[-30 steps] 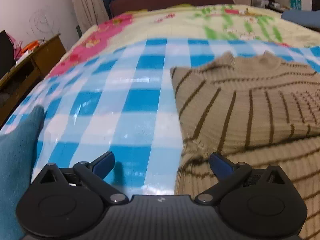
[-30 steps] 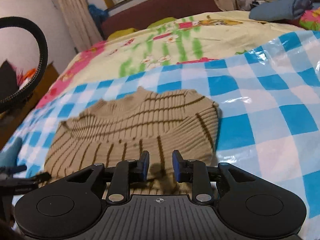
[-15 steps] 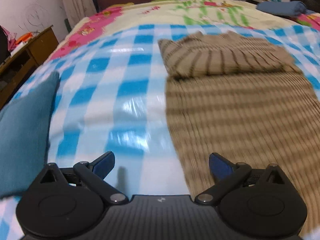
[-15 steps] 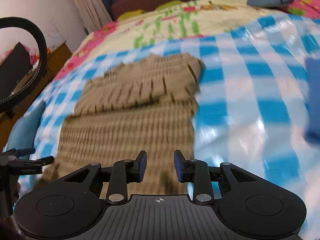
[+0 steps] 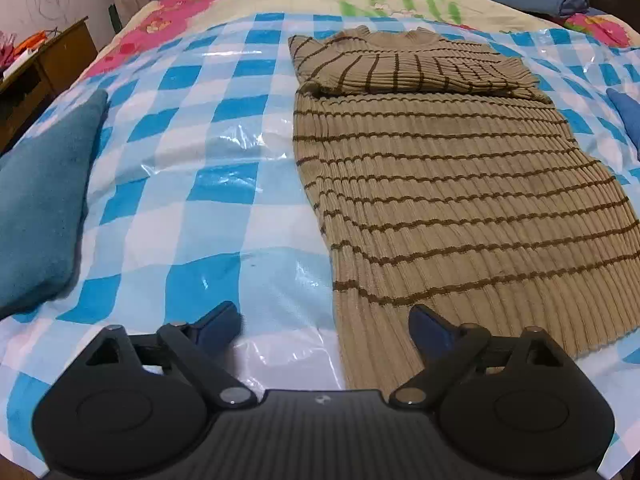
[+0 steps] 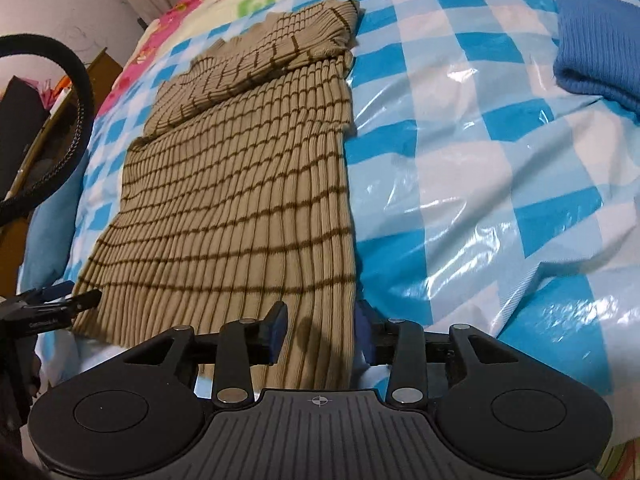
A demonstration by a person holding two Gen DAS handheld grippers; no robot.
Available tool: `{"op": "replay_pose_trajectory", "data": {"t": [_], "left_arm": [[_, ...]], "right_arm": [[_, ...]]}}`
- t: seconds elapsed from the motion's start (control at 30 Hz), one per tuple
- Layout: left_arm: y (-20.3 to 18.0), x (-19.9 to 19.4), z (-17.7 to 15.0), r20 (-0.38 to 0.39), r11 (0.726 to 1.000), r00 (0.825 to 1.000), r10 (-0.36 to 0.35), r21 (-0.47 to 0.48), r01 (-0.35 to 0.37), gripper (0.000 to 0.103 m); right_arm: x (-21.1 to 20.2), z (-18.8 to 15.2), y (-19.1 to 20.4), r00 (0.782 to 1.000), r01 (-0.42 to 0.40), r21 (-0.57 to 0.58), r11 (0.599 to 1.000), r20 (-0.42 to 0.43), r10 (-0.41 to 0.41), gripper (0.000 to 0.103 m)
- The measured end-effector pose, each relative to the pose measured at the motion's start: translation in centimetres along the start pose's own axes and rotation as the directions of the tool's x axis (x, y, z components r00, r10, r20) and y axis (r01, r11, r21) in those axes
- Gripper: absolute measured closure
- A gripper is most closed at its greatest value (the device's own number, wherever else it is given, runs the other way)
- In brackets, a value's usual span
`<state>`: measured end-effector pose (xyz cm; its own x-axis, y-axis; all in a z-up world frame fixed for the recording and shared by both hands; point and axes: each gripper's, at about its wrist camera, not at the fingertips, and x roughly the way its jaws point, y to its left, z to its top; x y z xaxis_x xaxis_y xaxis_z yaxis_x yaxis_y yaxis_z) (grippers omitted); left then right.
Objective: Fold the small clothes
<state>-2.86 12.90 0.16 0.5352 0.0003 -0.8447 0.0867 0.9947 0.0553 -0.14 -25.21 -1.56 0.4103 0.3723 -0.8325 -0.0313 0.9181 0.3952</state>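
A tan sweater with brown stripes (image 5: 440, 184) lies flat on the blue-and-white checked plastic sheet (image 5: 208, 184), its sleeves folded across the chest at the far end. My left gripper (image 5: 326, 326) hovers at the hem's left corner; its jaws stand wide and are closing, with the corner lying between them, unpressed. In the right wrist view my right gripper (image 6: 320, 330) is at the sweater's (image 6: 240, 200) lower right corner. Its jaws are opening, one finger over the knit and one just off its edge. The left gripper (image 6: 52, 304) shows at the far left there.
A teal cushion (image 5: 40, 200) lies left of the sweater. A blue knit garment (image 6: 592, 40) lies to its right. A folded blue cloth (image 5: 540, 0) sits at the bed's far right, a wooden cabinet (image 5: 40, 68) stands at the left, and a black cable (image 6: 76, 92) loops there.
Both grippers have drawn back from the folded sleeves to the sweater's hem. The right jaws have widened. The sweater lies as before.
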Motion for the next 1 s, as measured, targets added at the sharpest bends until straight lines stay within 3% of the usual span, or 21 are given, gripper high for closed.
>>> {"op": "replay_pose_trajectory", "data": {"t": [0.13, 0.27, 0.53, 0.67, 0.8, 0.9, 1.0], "left_arm": [[-0.3, -0.6, 0.0, 0.016, 1.0, 1.0, -0.026, -0.011, 0.026, 0.021], [-0.9, -0.2, 0.1, 0.002, 1.0, 1.0, -0.019, 0.018, 0.019, 0.027], [-1.0, 0.1, -0.3, -0.009, 1.0, 1.0, -0.003, 0.022, 0.003, 0.026], [-1.8, 0.5, -0.4, -0.023, 0.997, 0.999, 0.023, 0.071, -0.021, 0.016], [-1.2, 0.7, -0.2, -0.044, 0.999, 0.999, 0.005, 0.049, -0.003, 0.014], [-1.2, 0.4, 0.0, -0.047, 1.0, 0.999, 0.015, 0.021, -0.014, 0.015], [-1.3, -0.3, 0.0, -0.035, 1.0, 0.999, 0.021, 0.013, -0.02, 0.026]], "right_arm": [[0.2, -0.4, -0.4, 0.999, -0.022, 0.026, 0.999, -0.025, 0.023, 0.067], [0.7, -0.8, -0.7, 0.999, -0.03, 0.05, 0.998, -0.026, 0.031, 0.067], [0.6, -0.9, -1.3, 0.998, -0.067, 0.086, 0.994, -0.009, 0.068, 0.068], [0.4, -1.1, -1.4, 0.996, -0.088, 0.09, 0.992, 0.002, 0.088, 0.068], [0.3, -1.2, -1.6, 0.995, -0.099, 0.1, 0.99, 0.017, 0.097, 0.069], [0.3, -1.4, -1.7, 0.994, -0.105, 0.104, 0.989, 0.027, 0.103, 0.069], [0.2, -1.5, -1.9, 0.993, -0.114, 0.11, 0.987, 0.039, 0.111, 0.069]]}}
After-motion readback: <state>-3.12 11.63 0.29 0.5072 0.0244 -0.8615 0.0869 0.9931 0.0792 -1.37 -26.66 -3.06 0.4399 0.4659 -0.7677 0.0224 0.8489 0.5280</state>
